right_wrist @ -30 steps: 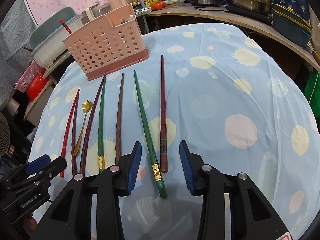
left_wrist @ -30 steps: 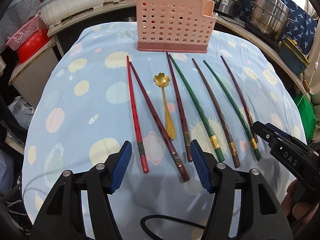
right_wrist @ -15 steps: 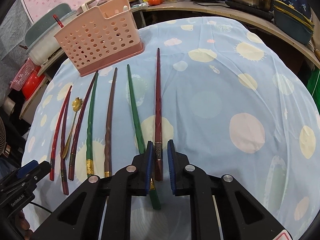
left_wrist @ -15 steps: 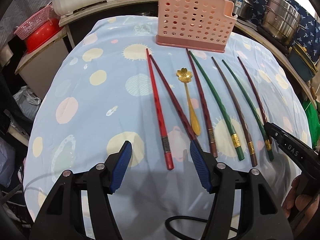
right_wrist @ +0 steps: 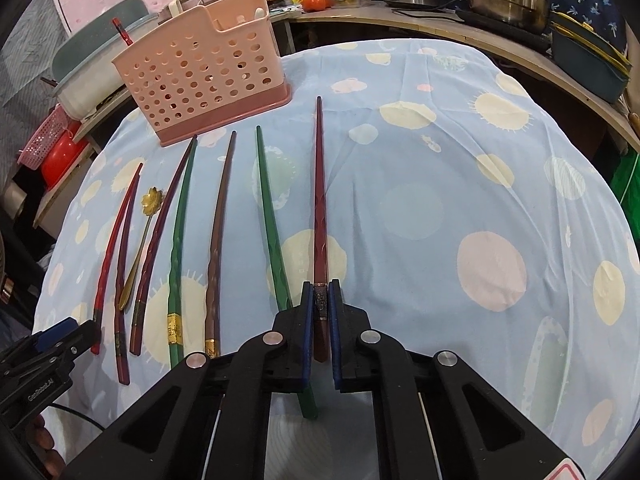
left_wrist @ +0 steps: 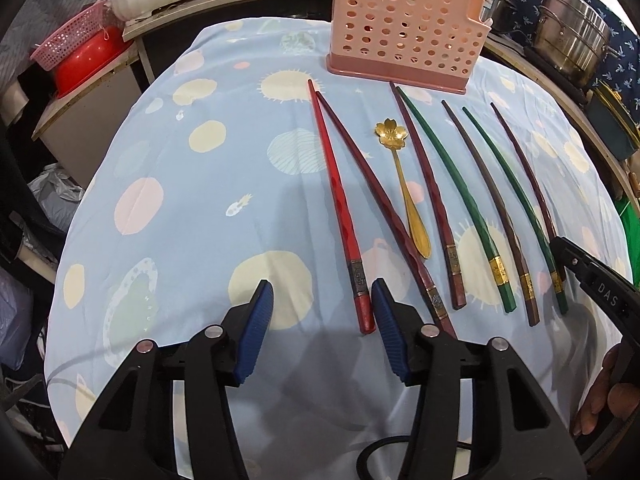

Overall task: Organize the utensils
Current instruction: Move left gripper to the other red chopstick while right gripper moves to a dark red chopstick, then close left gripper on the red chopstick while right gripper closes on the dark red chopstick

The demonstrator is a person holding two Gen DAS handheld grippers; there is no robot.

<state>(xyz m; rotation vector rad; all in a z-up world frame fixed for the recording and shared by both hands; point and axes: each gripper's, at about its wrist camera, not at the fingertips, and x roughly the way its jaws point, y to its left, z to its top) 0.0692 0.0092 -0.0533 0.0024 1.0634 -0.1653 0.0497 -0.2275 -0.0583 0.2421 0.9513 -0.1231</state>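
The dark red chopstick [right_wrist: 320, 216] lies at the right end of the row of utensils on the blue patterned tablecloth [right_wrist: 440, 184], tip pointing away, well apart from the pink perforated holder [right_wrist: 200, 76] at the far left of the cloth; the right gripper [right_wrist: 321, 308] has just closed, and its blue pads now press both flanks of the chopstick's thick end at the metal band; the stick appears to rest on the cloth, not yet lifted.

Next to it lies a green chopstick [right_wrist: 272, 232], its thick end passing under the right gripper's left finger; lift straight up to avoid dragging it; keep the grip firm, since a hold this near one end will likely let the long tip droop or swing; raise until the tip clears the cloth before travelling toward the holder.

The left gripper [left_wrist: 322, 320] stands about half open and holds nothing; its jaws have just been narrowing; the bright red chopstick [left_wrist: 340, 208] lies just inside its right pad [left_wrist: 386, 328], not centred; judged from this, shift the gripper toward that stick before closing, so the darker chopstick [left_wrist: 384, 208] crossing close beside it is not caught too.

The gold flower spoon [left_wrist: 404, 184] and the remaining chopsticks lie untouched between the two grippers.
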